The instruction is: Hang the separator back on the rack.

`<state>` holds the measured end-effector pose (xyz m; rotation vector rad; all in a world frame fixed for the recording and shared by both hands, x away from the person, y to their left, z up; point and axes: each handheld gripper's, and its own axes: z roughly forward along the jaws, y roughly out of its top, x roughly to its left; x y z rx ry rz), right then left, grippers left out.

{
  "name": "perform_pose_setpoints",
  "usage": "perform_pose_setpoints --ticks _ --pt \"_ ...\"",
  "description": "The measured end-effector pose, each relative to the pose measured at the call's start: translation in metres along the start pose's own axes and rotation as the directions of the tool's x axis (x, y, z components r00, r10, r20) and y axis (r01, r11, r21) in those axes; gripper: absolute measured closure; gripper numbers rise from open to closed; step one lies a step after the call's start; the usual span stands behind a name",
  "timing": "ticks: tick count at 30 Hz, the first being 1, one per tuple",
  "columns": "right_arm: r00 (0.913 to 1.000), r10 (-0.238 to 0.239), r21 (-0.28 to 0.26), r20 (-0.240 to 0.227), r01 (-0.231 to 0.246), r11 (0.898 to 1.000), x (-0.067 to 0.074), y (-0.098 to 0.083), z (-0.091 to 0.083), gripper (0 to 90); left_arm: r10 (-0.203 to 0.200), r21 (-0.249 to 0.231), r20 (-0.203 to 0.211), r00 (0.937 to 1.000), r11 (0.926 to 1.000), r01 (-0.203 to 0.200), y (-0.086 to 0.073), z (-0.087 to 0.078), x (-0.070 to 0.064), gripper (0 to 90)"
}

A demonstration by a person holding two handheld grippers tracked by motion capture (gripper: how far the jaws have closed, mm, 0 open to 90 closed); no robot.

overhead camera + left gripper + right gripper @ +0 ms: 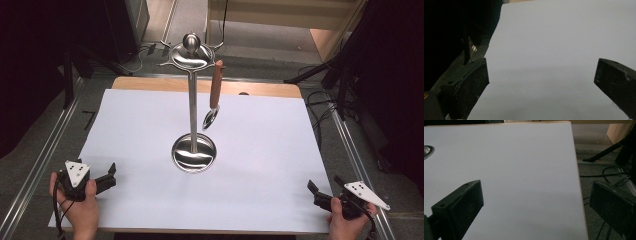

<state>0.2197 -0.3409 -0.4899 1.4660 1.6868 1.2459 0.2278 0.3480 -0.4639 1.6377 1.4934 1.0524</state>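
Right gripper (320,193) sat near right corner of table (250,150), jaws wide apart, holding nothing. Left gripper (107,176) same, near left. Spoon (215,92) hung on stand (193,100), far middle. Best move: reach slow, pinch brown handle, lift straight off hook.

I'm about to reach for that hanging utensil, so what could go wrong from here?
The stand is tall on a small round base, so a sideways tug could tip it. The wooden-handled utensil hangs free from a hook and may swing or drop. Both the left gripper and right gripper start far away.
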Motion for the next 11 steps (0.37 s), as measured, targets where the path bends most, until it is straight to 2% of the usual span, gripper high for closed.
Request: perform_pose_setpoints --ticks 11 --pt "0.9999 -0.014 0.002 0.007 0.014 1.000 0.0020 -0.0004 -0.0002 0.3 -0.006 0.003 -0.003 1.0000 1.0000 0.006 0.0001 -0.0001 0.0005 0.3"
